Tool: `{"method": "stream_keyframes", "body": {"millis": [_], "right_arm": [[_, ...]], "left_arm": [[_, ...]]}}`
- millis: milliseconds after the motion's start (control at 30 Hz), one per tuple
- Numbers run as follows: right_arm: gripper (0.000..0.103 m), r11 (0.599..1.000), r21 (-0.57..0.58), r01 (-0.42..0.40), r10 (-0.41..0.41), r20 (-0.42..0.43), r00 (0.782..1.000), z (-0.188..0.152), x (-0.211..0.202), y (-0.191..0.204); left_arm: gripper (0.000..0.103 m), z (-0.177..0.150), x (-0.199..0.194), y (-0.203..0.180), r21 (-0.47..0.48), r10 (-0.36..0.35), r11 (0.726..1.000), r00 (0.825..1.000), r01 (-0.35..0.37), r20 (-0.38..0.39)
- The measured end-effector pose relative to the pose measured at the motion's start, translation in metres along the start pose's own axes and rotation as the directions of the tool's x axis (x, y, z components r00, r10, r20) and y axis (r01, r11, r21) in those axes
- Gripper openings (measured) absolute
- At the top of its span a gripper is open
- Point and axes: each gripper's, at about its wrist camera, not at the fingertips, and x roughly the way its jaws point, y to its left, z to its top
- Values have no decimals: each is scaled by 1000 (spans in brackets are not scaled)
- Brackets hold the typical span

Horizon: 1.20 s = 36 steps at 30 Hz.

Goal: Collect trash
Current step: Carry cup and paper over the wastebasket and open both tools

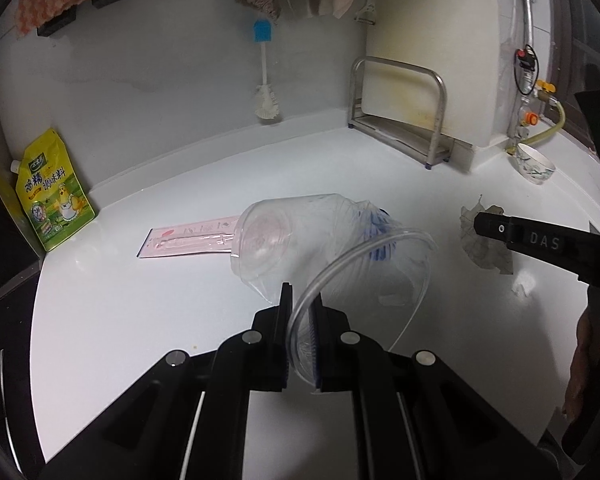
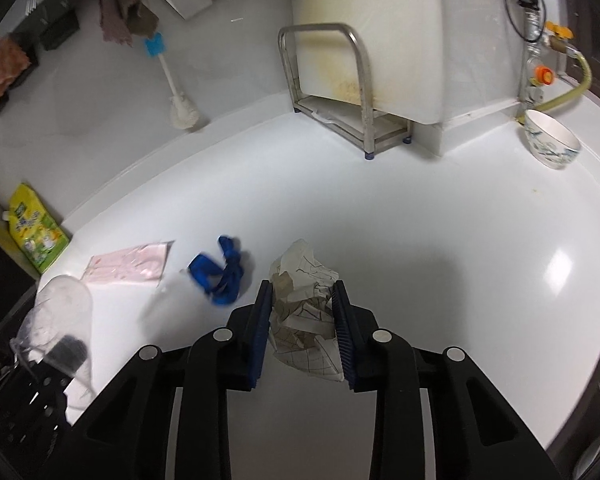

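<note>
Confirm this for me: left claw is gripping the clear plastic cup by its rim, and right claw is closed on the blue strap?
Not quite. In the right wrist view, the right claw is closed on crumpled paper; the blue strap lies loose on the counter. The left claw does grip the clear plastic cup.

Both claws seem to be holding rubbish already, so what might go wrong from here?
The left gripper pinches only the thin rim of the clear plastic cup, which might buckle and slip free. The right gripper is closed on the crumpled paper, which may tear or drop scraps. The blue wrapper and pink packet could get overlooked.
</note>
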Motion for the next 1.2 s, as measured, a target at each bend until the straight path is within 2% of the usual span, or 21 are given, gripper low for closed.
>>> {"method": "stream_keyframes", "body": {"millis": [233, 500, 733, 900, 1200], "right_arm": [[29, 1000, 14, 5, -5, 9, 1000, -48, -67, -9], [29, 997, 70, -16, 19, -44, 999, -126, -130, -35], [29, 994, 105, -33, 45, -111, 993, -188, -161, -60], [29, 991, 127, -49, 67, -143, 987, -222, -175, -79], [29, 990, 121, -69, 90, -184, 979, -261, -186, -93]], "left_arm": [[9, -19, -44, -17, 20, -23, 1000, 1000, 23, 0], [9, -48, -97, -42, 34, -52, 998, 998, 53, -22], [9, -80, -130, -69, 55, -75, 995, 995, 78, -61], [9, -112, -139, -87, 77, -88, 992, 988, 98, -125], [9, -160, -146, -111, 97, -105, 987, 969, 129, -223]]}}
